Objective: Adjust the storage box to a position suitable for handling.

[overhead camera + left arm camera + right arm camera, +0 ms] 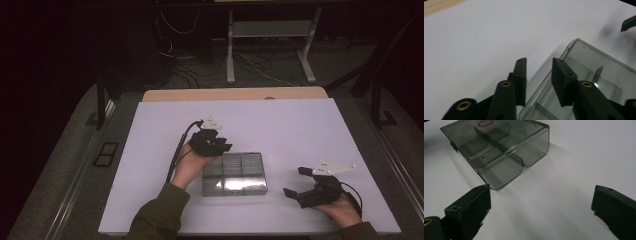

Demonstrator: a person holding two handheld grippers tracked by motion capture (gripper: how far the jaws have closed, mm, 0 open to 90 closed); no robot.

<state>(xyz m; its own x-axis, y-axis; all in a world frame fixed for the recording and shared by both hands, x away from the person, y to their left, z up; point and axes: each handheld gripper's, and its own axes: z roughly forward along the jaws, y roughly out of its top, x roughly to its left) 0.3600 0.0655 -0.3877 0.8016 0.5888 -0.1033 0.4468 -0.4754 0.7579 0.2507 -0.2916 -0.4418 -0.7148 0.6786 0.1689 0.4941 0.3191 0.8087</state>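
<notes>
Right gripper fingers gape wide, holding nothing, box well off to their left. Left gripper fingers sit part-open w/ a narrow gap, just over the far-left corner of the clear divided box, gripping nothing. Box lies mid-surface, long axis front-to-back; left hand nearer, bare room all round.

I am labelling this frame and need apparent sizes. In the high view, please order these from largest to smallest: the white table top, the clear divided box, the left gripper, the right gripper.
1. White table top.
2. Clear divided box.
3. Right gripper and left gripper: they look alike in size, so I do not rank them.
</notes>
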